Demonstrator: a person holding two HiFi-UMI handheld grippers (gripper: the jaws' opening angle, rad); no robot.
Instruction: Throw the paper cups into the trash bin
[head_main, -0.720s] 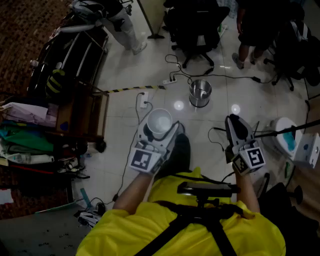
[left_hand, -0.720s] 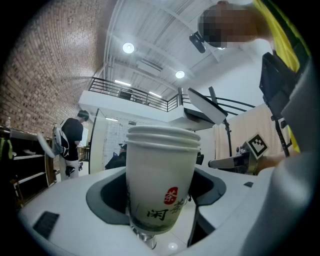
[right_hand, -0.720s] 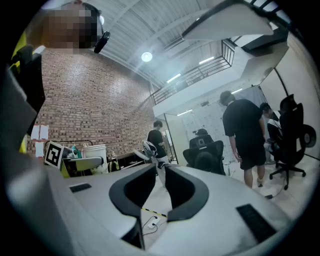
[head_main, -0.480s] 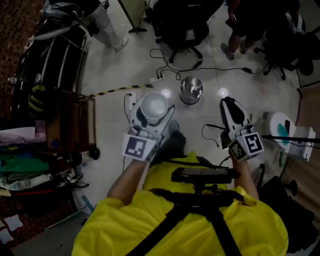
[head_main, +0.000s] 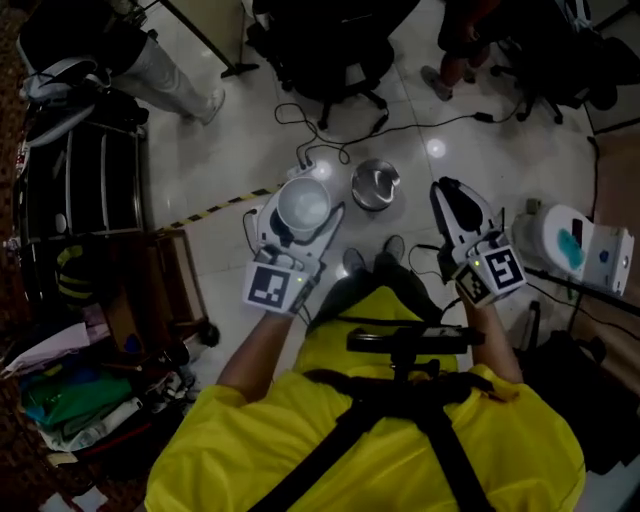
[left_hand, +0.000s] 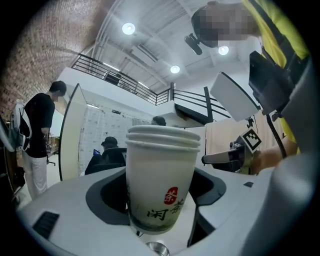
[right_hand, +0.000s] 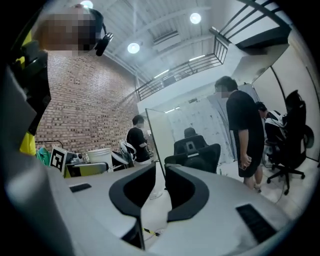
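Jaws of left gripper (head_main: 297, 222): clamped on stacked paper cups (left_hand: 161, 170), centre frame; right gripper (head_main: 452, 200): closed, empty; trash bin (head_main: 375, 185): upper centre.

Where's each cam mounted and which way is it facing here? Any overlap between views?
Head view: on the person's head, facing steeply down at the floor and trash bin; shows yellow torso, both arms, left tongs, right tongs.
Left gripper view: on the left tongs, angled up toward ceiling lights, its jaws gripping stacked paper cups.
Right gripper view: on the right tongs, looking along its empty, nearly closed jaws at bystanders and office chairs.
Shared: each gripper view catches the other tongs.
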